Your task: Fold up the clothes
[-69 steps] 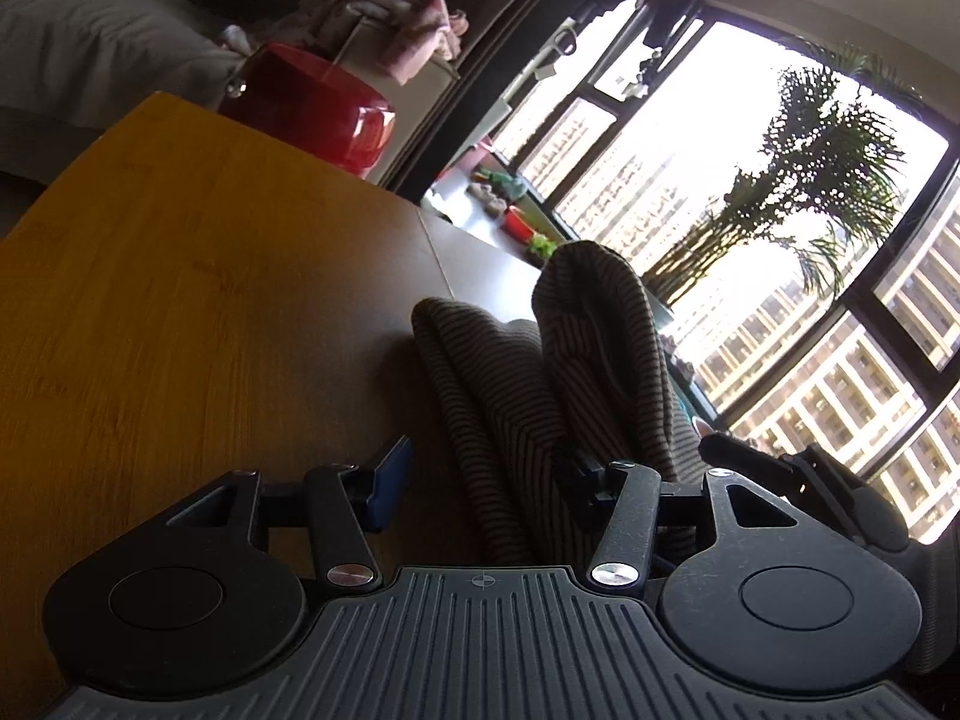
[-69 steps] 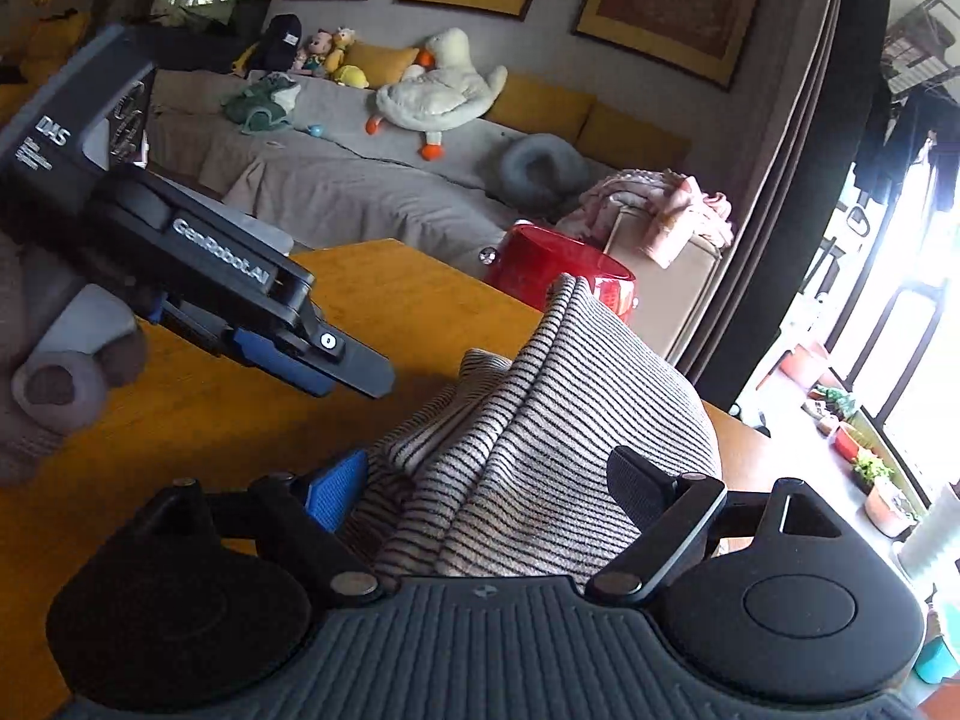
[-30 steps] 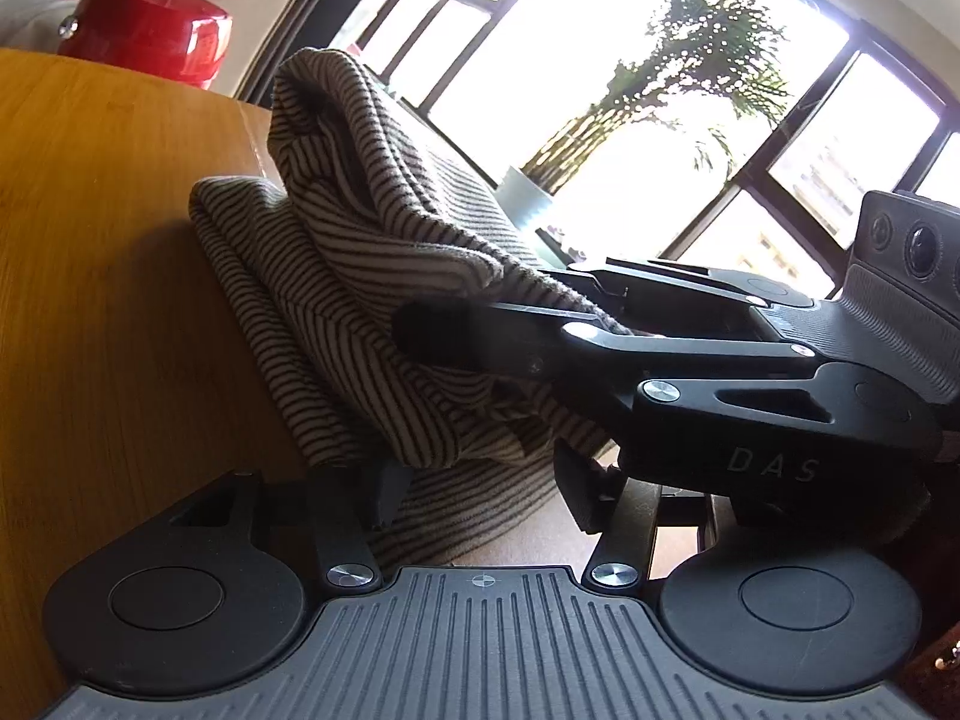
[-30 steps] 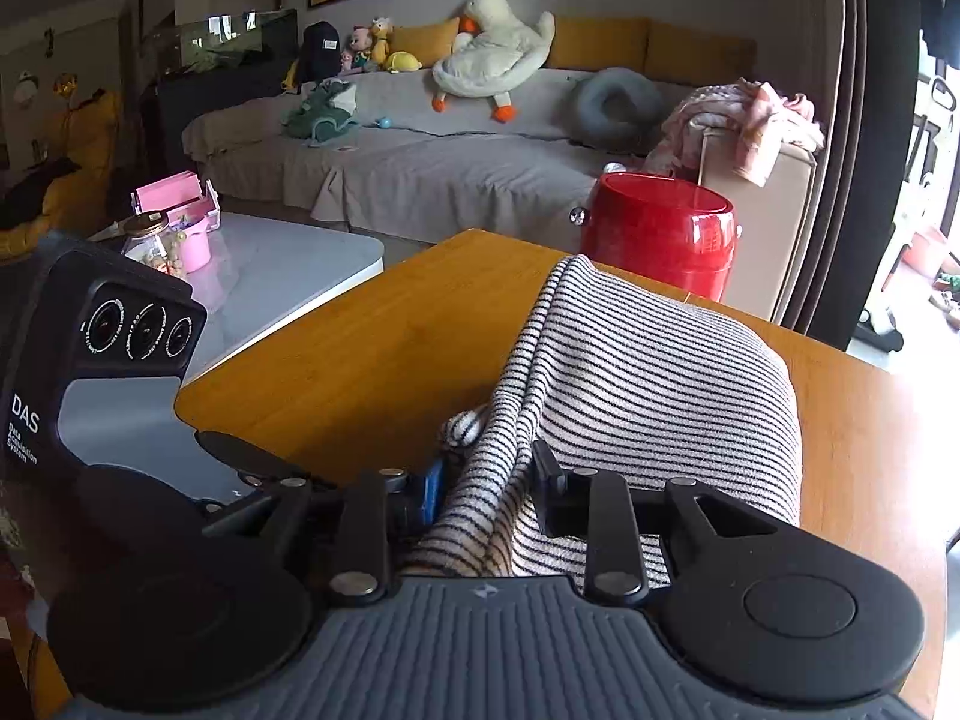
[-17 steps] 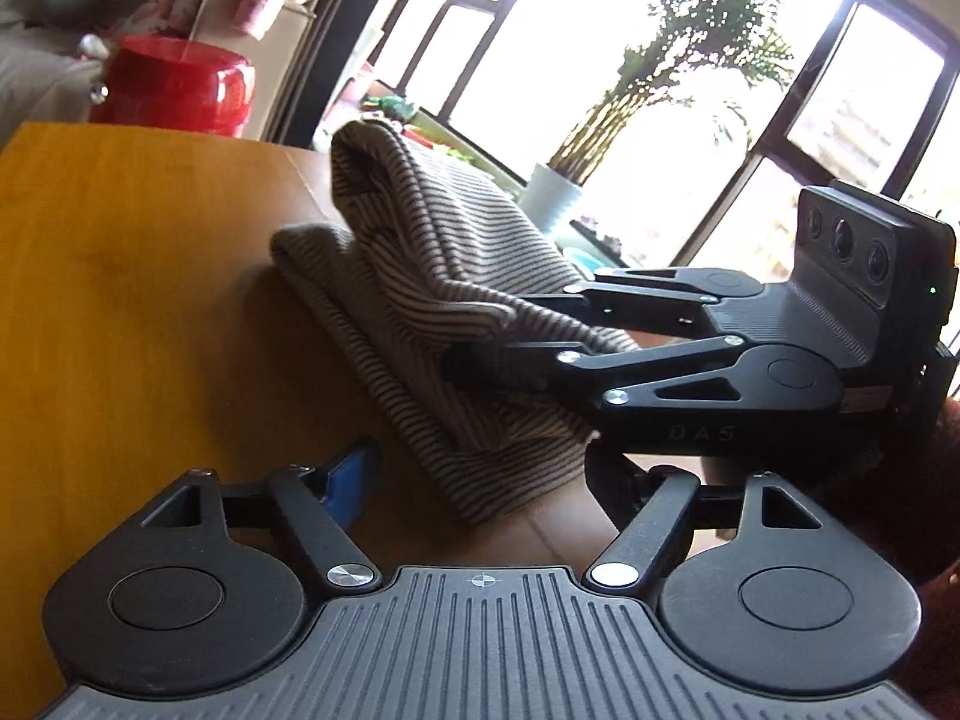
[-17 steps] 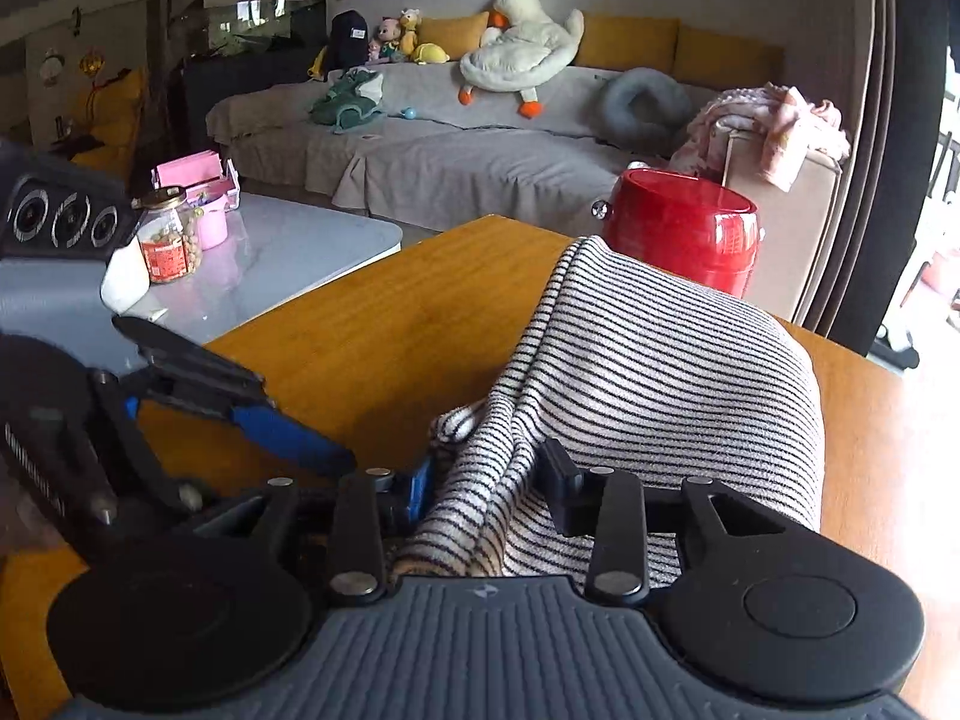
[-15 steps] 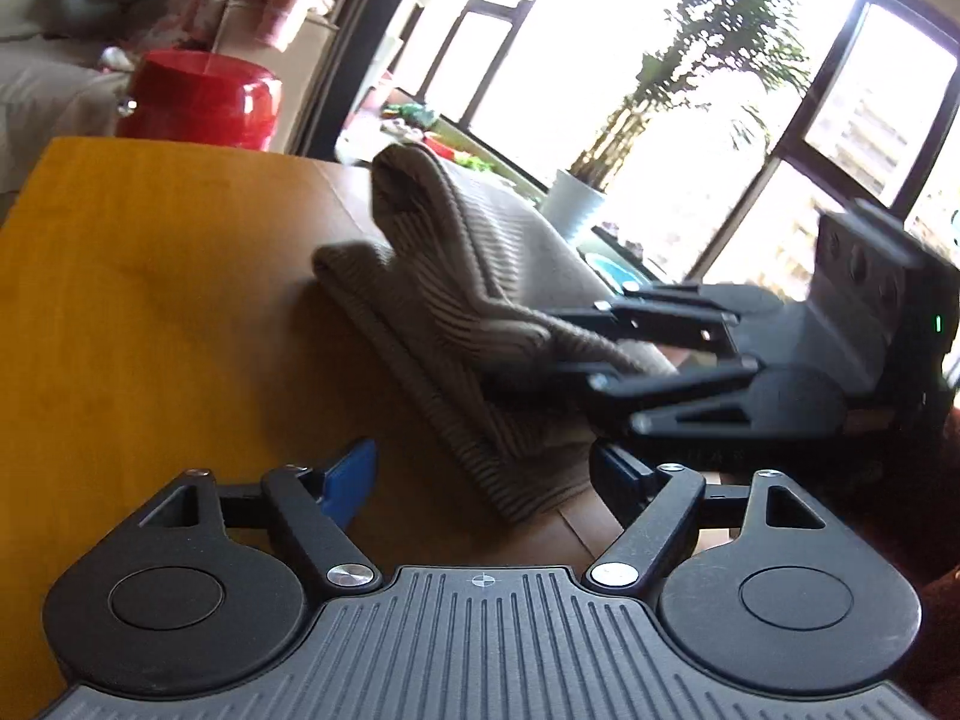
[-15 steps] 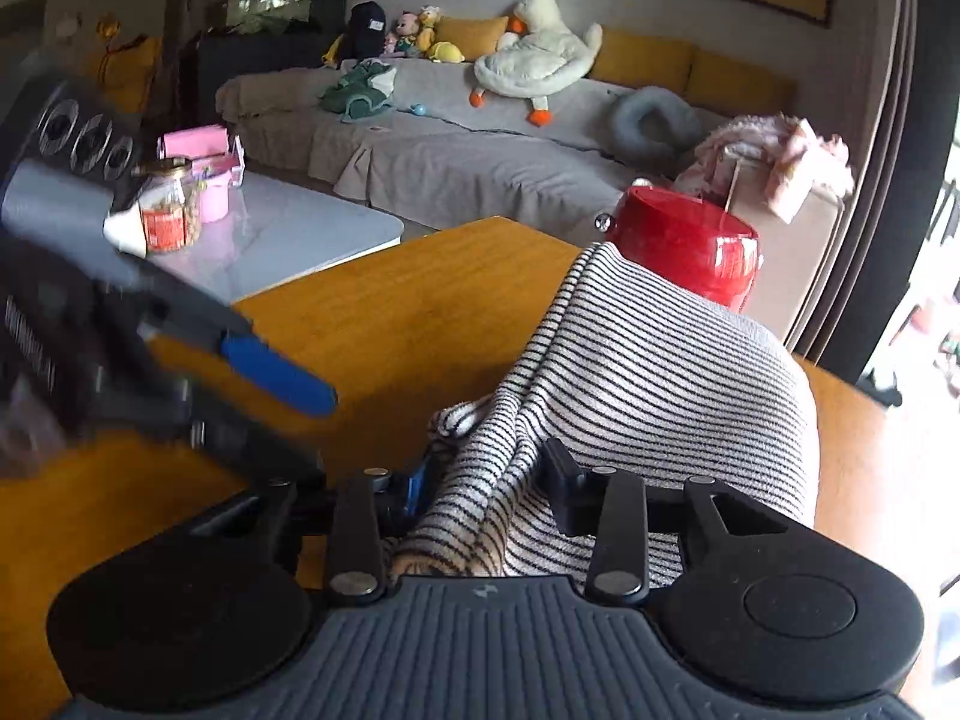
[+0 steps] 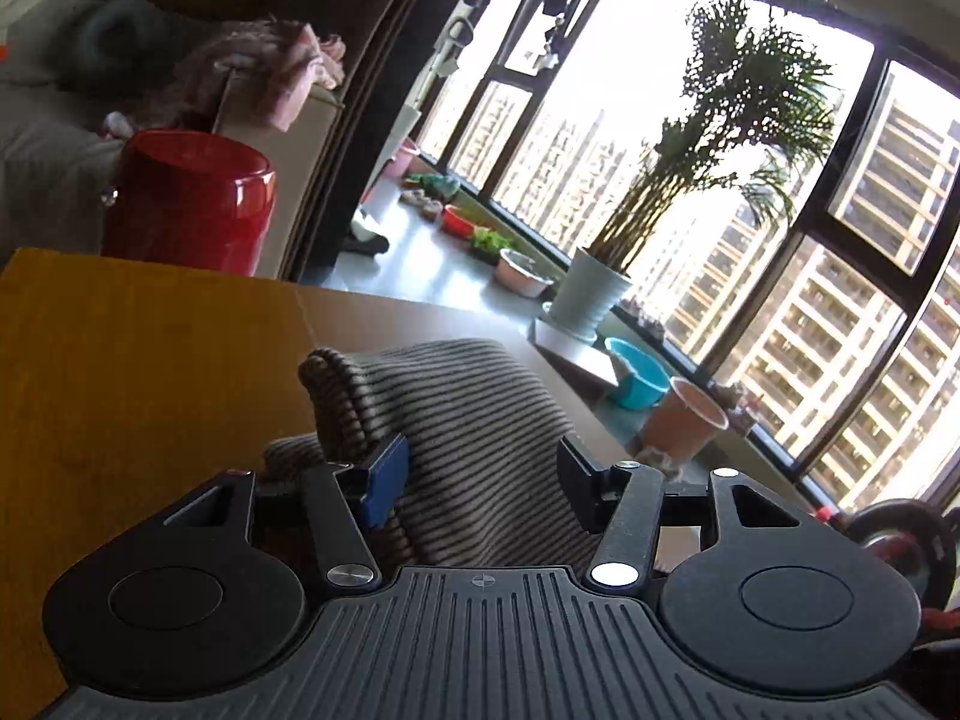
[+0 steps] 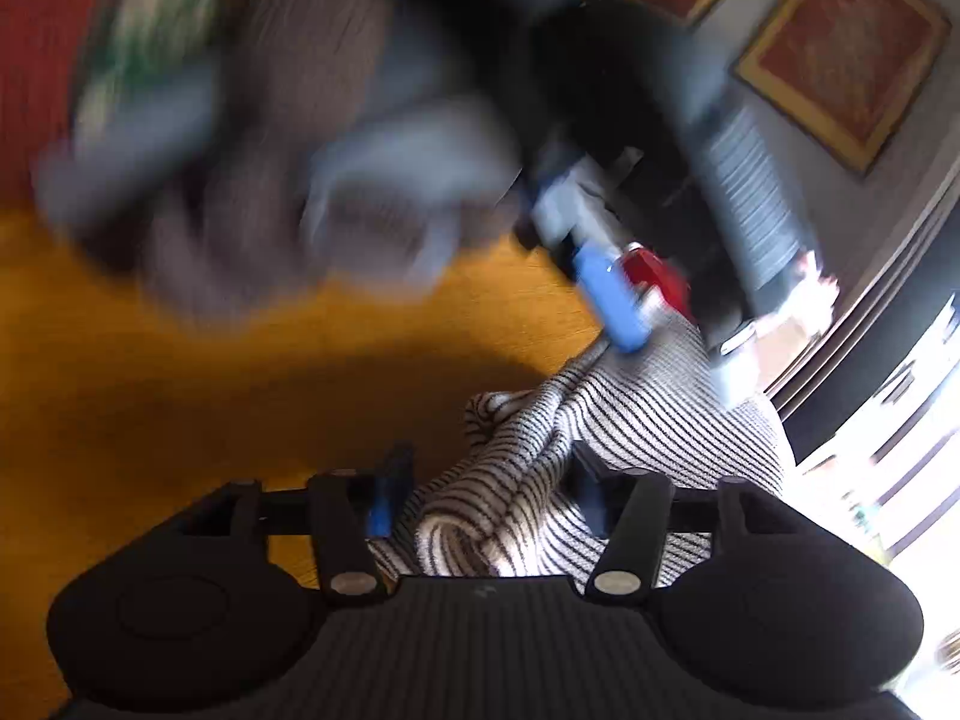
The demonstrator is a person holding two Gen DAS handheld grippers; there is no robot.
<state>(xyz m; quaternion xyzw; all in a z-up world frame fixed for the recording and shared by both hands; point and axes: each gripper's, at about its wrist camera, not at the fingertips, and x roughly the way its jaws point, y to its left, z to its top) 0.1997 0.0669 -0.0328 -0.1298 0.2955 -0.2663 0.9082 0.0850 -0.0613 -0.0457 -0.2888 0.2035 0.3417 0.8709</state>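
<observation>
Left hand-held gripper point(image 9: 483, 474): jaws spread wide, the striped garment point(image 9: 462, 420) bunched between them — blue pad just beside the fabric's folded edge, the other pad clear of it. Nothing clamped.

Right hand-held gripper point(image 10: 486, 489): jaws also apart, striped cloth heaped between the fingers; frame is motion-blurred, so contact with the pads cannot be told.

Garment lies folded in a thick bundle on the wooden surface point(image 9: 138, 360), near its window-side edge.

Beyond the surface: a red container point(image 9: 189, 198) at the far corner, a potted palm point(image 9: 591, 297) on the window ledge, a turquoise bowl point(image 9: 639, 372) beside it.
</observation>
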